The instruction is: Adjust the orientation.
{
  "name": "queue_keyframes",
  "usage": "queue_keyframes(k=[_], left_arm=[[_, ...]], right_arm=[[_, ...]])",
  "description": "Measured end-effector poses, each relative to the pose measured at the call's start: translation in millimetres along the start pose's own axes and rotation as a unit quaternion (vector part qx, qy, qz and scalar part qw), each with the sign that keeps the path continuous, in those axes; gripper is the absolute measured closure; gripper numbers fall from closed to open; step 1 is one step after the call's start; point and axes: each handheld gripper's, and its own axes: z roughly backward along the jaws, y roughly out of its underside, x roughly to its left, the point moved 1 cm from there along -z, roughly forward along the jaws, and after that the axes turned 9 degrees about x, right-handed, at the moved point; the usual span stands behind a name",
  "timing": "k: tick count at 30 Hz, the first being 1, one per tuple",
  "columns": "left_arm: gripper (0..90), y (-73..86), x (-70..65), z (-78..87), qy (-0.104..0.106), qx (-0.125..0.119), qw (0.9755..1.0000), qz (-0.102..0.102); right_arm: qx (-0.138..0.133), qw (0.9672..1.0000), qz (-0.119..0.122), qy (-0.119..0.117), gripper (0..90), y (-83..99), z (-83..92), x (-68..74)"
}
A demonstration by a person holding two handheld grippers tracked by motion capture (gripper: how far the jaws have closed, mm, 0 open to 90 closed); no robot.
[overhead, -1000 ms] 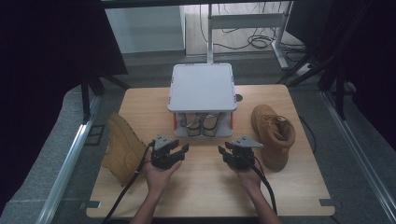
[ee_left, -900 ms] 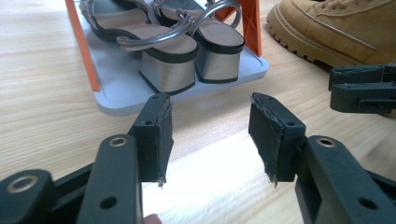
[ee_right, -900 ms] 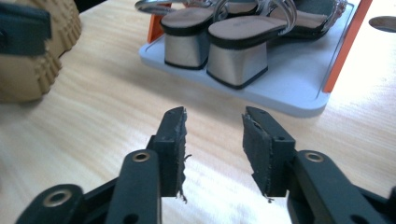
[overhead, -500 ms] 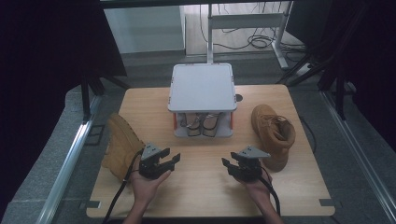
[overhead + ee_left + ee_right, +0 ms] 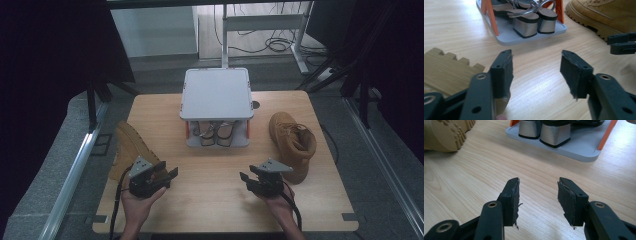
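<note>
High view — left gripper (image 5: 169, 176) and right gripper (image 5: 245, 179) both agape, just widened, nothing between.

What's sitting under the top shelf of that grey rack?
Under the grey rack's top shelf, a pair of block-heeled sandals stands on the lower tray, heels toward the grippers. Their front parts are covered by the shelf from above, and anything behind them cannot be seen.

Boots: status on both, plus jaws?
Left gripper and right gripper jaws just opening, nothing between them. Left boot on its side, right boot upright, both untouched. Shoe rack stands between, not blocking.
</note>
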Motion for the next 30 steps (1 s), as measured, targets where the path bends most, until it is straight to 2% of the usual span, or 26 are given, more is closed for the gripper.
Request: queue_keyframes(k=[1, 5, 10, 15, 19, 25, 28, 30], left_arm=[[42.7, -0.1, 2.6, 2.7, -0.007, -0.005, 1.0000, 0.001], [44.2, 0.2, 11.2, 10.0, -0.011, -0.011, 0.9998, 0.008], [65.0, 2.0, 22.9, 19.8, -0.013, -0.015, 0.9997, 0.014], [83.5, 5.1, 40.2, 36.7, -0.009, -0.028, 0.9988, 0.040], [88.7, 10.3, 55.8, 53.6, -0.030, -0.042, 0.9970, 0.056], [89.4, 20.9, 72.0, 71.4, -0.054, -0.051, 0.9943, 0.076], [89.4, 28.4, 76.3, 74.3, -0.059, -0.051, 0.9934, 0.084], [89.4, 36.3, 78.5, 75.1, -0.056, -0.048, 0.9937, 0.084]], right_arm=[[0.000, 1.0000, 0.001, 0.003, 51.4, 0.2, 0.1, -0.3], [-0.010, 0.9998, 0.003, 0.015, 51.5, 1.6, 2.9, -1.2], [-0.018, 0.9996, 0.000, 0.020, 51.5, 1.3, 5.8, -2.9], [-0.018, 0.9995, -0.001, 0.024, 51.5, 2.3, 5.6, -3.0], [-0.021, 0.9993, 0.001, 0.032, 51.4, 3.0, 5.5, -3.6], [-0.019, 0.9992, -0.002, 0.034, 51.1, 4.4, 3.6, -4.3], [-0.018, 0.9992, -0.003, 0.036, 50.8, 4.5, 3.3, -4.3], [-0.019, 0.9991, -0.004, 0.037, 50.5, 4.3, 3.7, -5.4]])
